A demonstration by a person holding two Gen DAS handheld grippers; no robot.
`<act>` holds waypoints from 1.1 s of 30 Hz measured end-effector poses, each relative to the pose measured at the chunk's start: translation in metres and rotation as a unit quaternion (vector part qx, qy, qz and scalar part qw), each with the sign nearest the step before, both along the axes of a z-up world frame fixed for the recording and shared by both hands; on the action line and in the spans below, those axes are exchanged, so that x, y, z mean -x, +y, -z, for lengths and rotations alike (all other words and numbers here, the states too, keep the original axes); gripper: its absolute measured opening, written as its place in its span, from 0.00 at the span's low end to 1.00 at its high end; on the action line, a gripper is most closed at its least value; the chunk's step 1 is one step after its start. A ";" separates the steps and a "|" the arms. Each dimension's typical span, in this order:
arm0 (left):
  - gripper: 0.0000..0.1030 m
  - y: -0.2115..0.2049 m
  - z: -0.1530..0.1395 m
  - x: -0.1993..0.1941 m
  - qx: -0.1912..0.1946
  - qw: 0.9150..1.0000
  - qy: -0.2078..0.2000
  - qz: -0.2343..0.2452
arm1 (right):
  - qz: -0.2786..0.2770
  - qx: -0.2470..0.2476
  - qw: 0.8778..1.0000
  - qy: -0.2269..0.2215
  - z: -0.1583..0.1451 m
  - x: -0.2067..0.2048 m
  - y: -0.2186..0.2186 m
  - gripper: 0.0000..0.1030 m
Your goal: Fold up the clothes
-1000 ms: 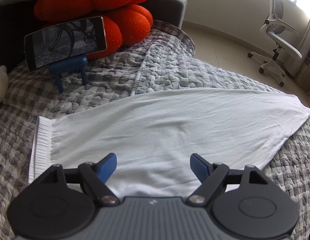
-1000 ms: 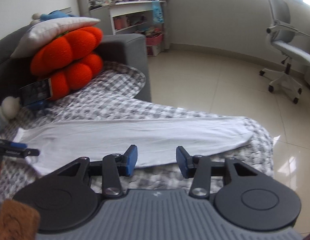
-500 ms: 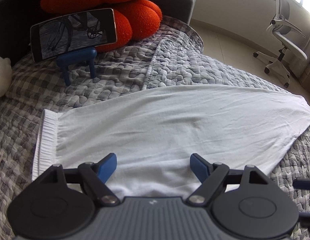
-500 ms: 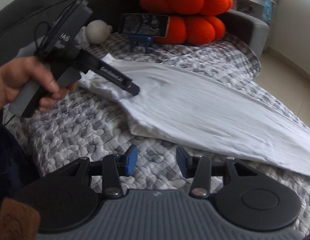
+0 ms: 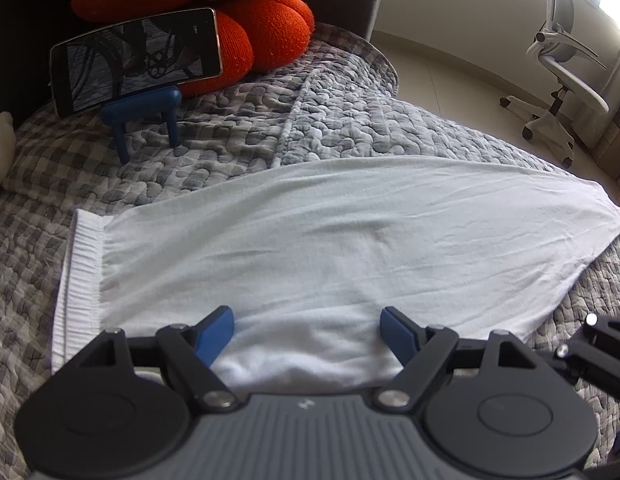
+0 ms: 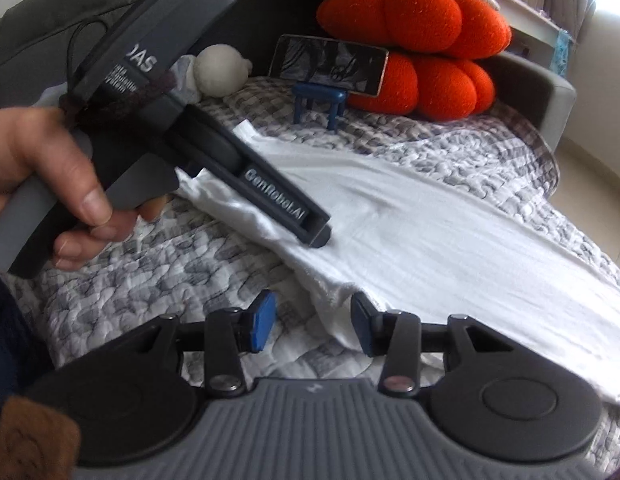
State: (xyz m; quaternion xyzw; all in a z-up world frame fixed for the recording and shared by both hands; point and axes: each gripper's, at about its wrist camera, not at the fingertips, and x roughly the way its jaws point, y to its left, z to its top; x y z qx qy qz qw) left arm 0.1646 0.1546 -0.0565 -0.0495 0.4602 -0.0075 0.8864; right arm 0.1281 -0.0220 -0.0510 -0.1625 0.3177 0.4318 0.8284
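White garment (image 5: 330,248) lies long axis left-to-right across the quilt (image 5: 238,136); right gripper (image 6: 312,326), jaws wide, straddles its near edge, left gripper (image 5: 308,330) likewise wide over that edge.

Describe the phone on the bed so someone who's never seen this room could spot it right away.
Start at the big orange cushions stacked at the far end of the grey quilted bed. Leaning against the lower cushion is the phone, lying sideways on a small blue stand. It is the only dark, glossy rectangle there, with its screen lit.
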 end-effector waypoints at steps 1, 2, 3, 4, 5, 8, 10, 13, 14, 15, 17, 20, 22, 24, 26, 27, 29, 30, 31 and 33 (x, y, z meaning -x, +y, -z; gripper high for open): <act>0.79 0.000 0.000 0.000 0.000 1.000 0.000 0.000 | 0.004 -0.006 1.000 0.005 0.000 -0.003 0.000 0.43; 0.79 0.000 0.000 0.000 0.000 1.000 0.000 0.001 | 0.008 -0.010 1.000 0.009 0.000 -0.006 -0.001 0.37; 0.79 0.000 0.000 0.001 0.000 1.000 0.000 0.001 | 0.009 -0.010 1.000 0.009 -0.001 -0.005 -0.001 0.18; 0.79 0.000 0.000 0.001 -0.001 1.000 0.000 0.002 | 0.010 -0.009 1.000 0.009 -0.001 -0.004 -0.001 0.09; 0.79 0.000 0.000 0.001 -0.001 1.000 0.001 0.002 | 0.012 -0.008 1.000 0.010 -0.001 -0.004 -0.001 0.09; 0.79 0.001 0.000 0.002 -0.002 1.000 0.002 0.002 | 0.013 -0.006 1.000 0.012 -0.002 -0.002 -0.002 0.06; 0.79 0.002 0.000 0.003 -0.004 1.000 0.003 0.001 | 0.011 -0.004 1.000 0.016 -0.003 -0.001 -0.004 0.05; 0.79 0.002 0.002 0.004 -0.008 1.000 0.006 0.000 | 0.008 -0.002 1.000 0.021 -0.005 0.001 -0.007 0.05; 0.79 0.001 0.003 0.004 -0.010 1.000 0.007 0.000 | 0.007 -0.001 1.000 0.023 -0.005 0.001 -0.008 0.05; 0.79 0.001 0.003 0.004 -0.011 1.000 0.008 0.001 | 0.005 0.004 1.000 0.026 -0.002 0.001 -0.007 0.05; 0.79 0.001 0.003 0.005 -0.012 1.000 0.007 0.002 | 0.000 0.008 1.000 0.023 -0.002 0.003 -0.006 0.05; 0.79 0.012 0.001 0.009 -0.002 1.000 0.006 -0.010 | -0.006 0.013 1.000 0.022 -0.002 0.005 -0.005 0.05; 0.79 0.023 -0.002 0.013 0.011 1.000 0.001 -0.026 | -0.009 0.014 1.000 0.023 -0.003 0.006 -0.006 0.05; 0.79 0.042 -0.008 0.019 0.042 0.998 -0.011 -0.054 | -0.012 0.015 1.000 0.024 -0.004 0.006 -0.007 0.05; 0.79 0.061 -0.013 0.030 0.070 0.993 -0.021 -0.090 | -0.015 0.016 0.999 0.025 -0.004 0.006 -0.008 0.06; 0.79 0.071 -0.014 0.035 0.083 0.990 -0.026 -0.108 | -0.016 0.016 0.999 0.025 -0.004 0.006 -0.008 0.08; 0.79 0.089 -0.017 0.046 0.102 0.984 -0.034 -0.144 | -0.019 0.017 0.999 0.026 -0.005 0.007 -0.009 0.10; 0.79 0.095 -0.018 0.050 0.103 0.981 -0.039 -0.161 | -0.021 0.017 0.999 0.027 -0.005 0.007 -0.010 0.10; 0.79 0.102 -0.019 0.055 0.104 0.978 -0.043 -0.178 | -0.022 0.018 0.999 0.027 -0.006 0.007 -0.010 0.10; 0.79 0.113 -0.021 0.063 0.115 0.970 -0.051 -0.206 | -0.025 0.019 0.999 0.023 -0.008 0.009 -0.011 0.10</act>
